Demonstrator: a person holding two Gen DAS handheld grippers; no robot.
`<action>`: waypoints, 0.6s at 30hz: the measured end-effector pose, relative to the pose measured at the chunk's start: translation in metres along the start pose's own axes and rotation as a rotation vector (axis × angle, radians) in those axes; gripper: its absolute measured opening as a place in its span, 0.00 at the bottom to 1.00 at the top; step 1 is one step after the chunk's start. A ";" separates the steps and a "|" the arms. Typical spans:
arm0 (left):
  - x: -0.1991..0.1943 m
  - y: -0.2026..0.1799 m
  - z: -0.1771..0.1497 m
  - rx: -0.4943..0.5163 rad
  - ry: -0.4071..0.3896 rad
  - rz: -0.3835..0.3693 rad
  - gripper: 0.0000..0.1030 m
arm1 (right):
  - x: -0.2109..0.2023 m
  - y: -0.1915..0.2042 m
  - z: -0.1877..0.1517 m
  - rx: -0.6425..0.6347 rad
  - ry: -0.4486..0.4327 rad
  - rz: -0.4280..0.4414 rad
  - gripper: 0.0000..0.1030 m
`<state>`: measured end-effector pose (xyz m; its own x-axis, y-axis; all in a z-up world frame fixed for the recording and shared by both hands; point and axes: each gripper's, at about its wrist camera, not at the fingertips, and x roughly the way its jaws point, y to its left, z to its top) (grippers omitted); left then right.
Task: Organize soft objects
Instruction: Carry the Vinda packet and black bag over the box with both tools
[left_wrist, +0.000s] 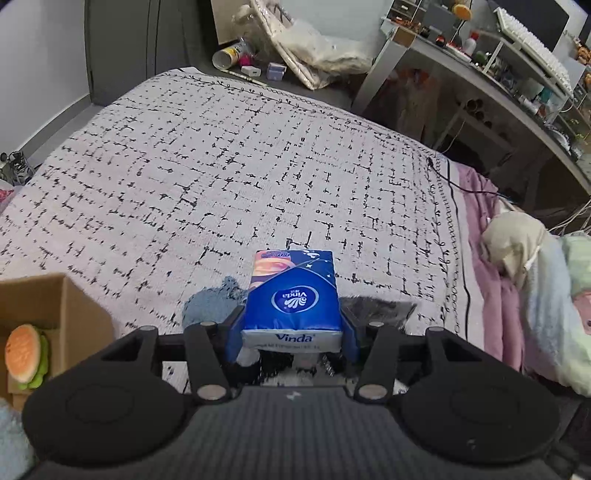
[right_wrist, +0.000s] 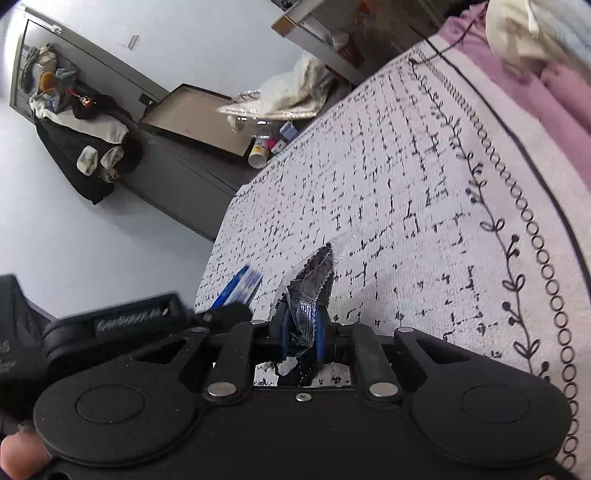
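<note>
Risk: the left hand-held gripper (left_wrist: 291, 332) clamps one blue tissue pack (left_wrist: 293, 295) by its near end only, above the bed (left_wrist: 221, 166), so it could pivot and drop short of the cardboard box (left_wrist: 74, 306); the right hand-held gripper (right_wrist: 301, 325), closed on one crinkly dark plastic packet (right_wrist: 310, 280), may let the film slip. Count: one tissue pack, one packet, one box, one plush burger (left_wrist: 24, 356) inside it.

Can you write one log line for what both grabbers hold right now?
left gripper: shut on blue tissue pack | right gripper: shut on clear packet | cardboard box: holds burger toy
</note>
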<state>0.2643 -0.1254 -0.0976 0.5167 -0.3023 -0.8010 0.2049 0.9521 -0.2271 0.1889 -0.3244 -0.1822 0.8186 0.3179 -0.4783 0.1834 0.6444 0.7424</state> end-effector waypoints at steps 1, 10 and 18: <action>-0.004 0.001 -0.002 -0.004 -0.001 0.001 0.49 | -0.002 0.001 0.001 0.001 -0.004 0.001 0.14; -0.050 0.019 -0.020 -0.015 -0.062 0.040 0.49 | -0.016 0.026 -0.006 -0.074 -0.020 0.028 0.14; -0.089 0.046 -0.026 -0.060 -0.108 0.068 0.49 | -0.016 0.049 -0.016 -0.144 0.001 0.069 0.14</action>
<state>0.2062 -0.0532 -0.0515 0.6147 -0.2374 -0.7522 0.1183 0.9706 -0.2096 0.1761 -0.2870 -0.1454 0.8259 0.3655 -0.4293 0.0470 0.7141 0.6985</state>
